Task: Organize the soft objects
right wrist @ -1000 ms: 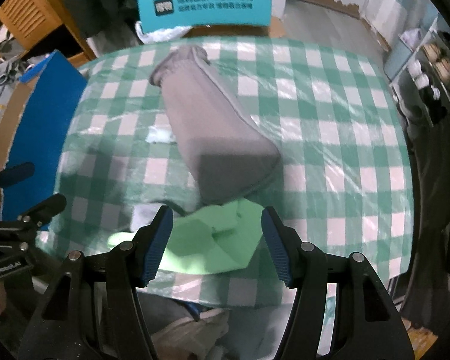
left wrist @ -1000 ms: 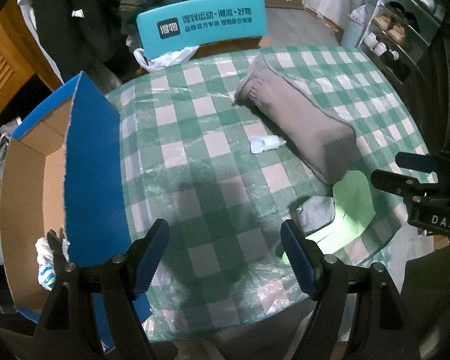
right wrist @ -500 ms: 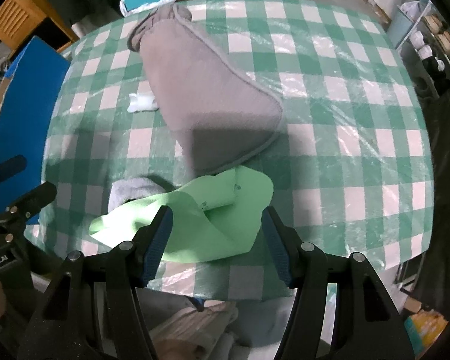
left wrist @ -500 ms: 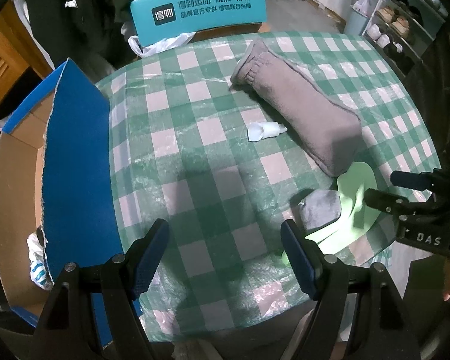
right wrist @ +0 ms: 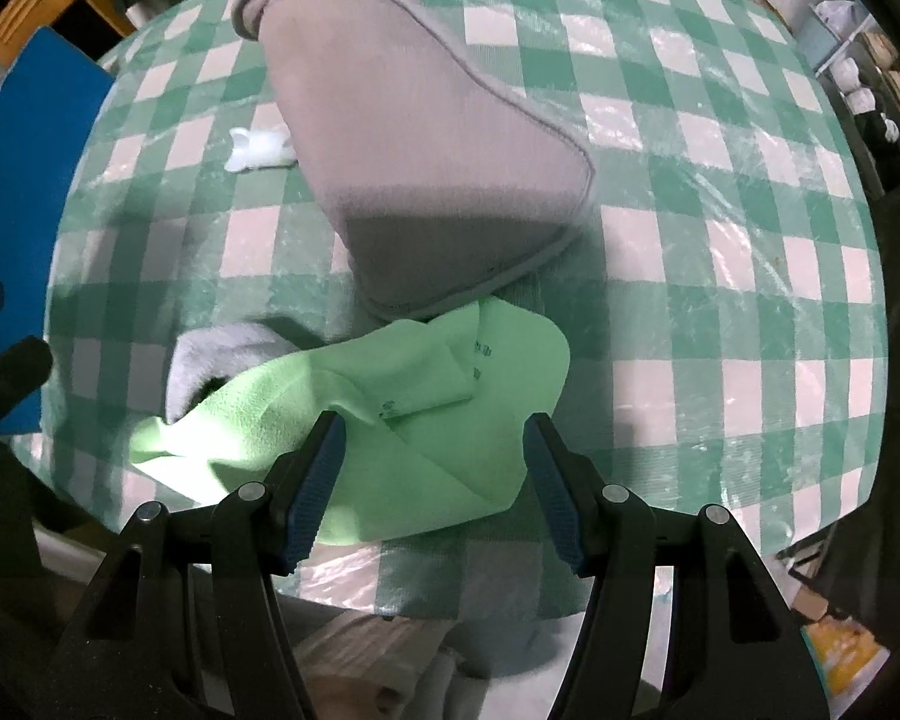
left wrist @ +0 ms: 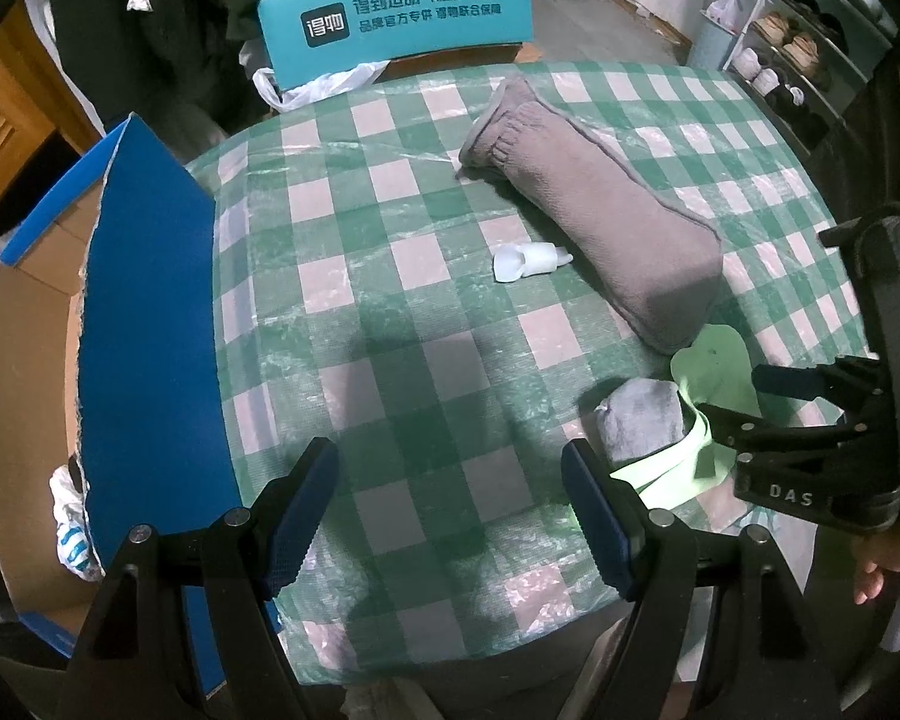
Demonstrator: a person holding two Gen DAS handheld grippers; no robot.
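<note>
Round table point(left wrist: 426, 324) under a green-and-white checked cloth with a clear plastic cover.

Lying on it, a long grey cushion point(right wrist: 414, 138), plush, piped along its seams, gathered and puckered at the far end, blunt and squared at the near end. Just in front of that near end, a thin light-green cloth point(right wrist: 390, 420), crumpled and folded over itself, small dark print on one fold, near edge close to the table rim. Tucked partly under the cloth's left side, a small grey fuzzy bundle point(right wrist: 222, 354), rounded, touching the cloth. Left of the cushion's middle, a small white crumpled piece point(right wrist: 258, 147), close beside the cushion.

Right gripper point(right wrist: 432, 480): blue-padded fingers point(right wrist: 318, 480) spread wide, holding nothing, hovering over the near part of the green cloth, which shows between them; contact with the cloth not clear from this view. Seen from the left wrist view, the same right gripper point(left wrist: 750, 402) sits at the far right, its tips at the green cloth point(left wrist: 714, 366) beside the grey bundle point(left wrist: 642, 420).

Left gripper point(left wrist: 450, 504): fingers point(left wrist: 300, 510) spread wide, empty, above bare checked cloth. Beyond and right of its fingers, the cushion point(left wrist: 606, 228) and the white piece point(left wrist: 528, 261). Left of its fingers, an open cardboard box point(left wrist: 144, 324) with a blue flap. Past the table's far edge, a teal chair back point(left wrist: 396, 18) with white lettering.
</note>
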